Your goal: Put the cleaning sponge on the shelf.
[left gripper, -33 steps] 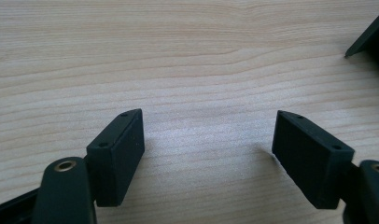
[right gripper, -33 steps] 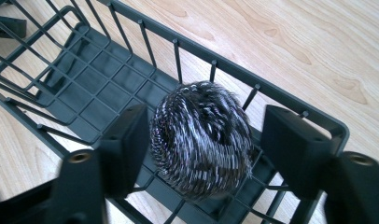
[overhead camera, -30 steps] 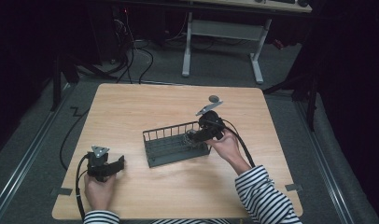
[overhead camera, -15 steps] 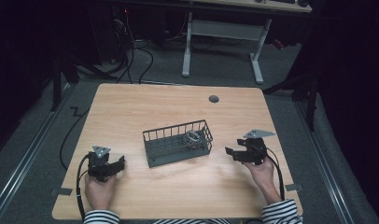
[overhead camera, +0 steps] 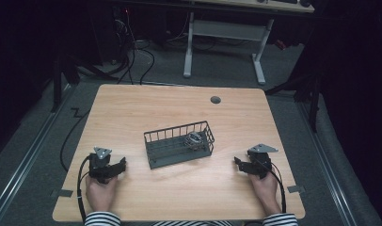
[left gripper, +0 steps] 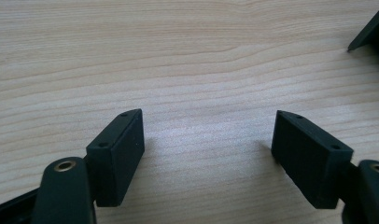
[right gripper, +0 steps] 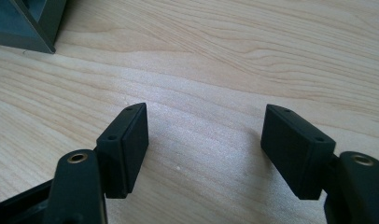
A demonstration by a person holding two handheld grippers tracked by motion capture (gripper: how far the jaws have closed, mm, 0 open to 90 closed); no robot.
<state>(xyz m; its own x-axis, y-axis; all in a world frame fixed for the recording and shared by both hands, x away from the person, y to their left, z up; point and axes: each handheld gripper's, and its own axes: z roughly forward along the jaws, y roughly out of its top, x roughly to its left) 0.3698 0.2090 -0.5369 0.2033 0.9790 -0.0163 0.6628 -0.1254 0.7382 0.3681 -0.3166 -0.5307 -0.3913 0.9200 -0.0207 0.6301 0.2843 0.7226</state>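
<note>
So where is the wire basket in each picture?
High view: the wire basket sits in the middle of the wooden table.
Left gripper view: a dark corner at the top right edge, probably the basket's; too little shows to be sure.
Right gripper view: its grey corner pokes in at the top left.
Shared landmark: the pale wood grain of the wooden table runs under it in all three.
</note>
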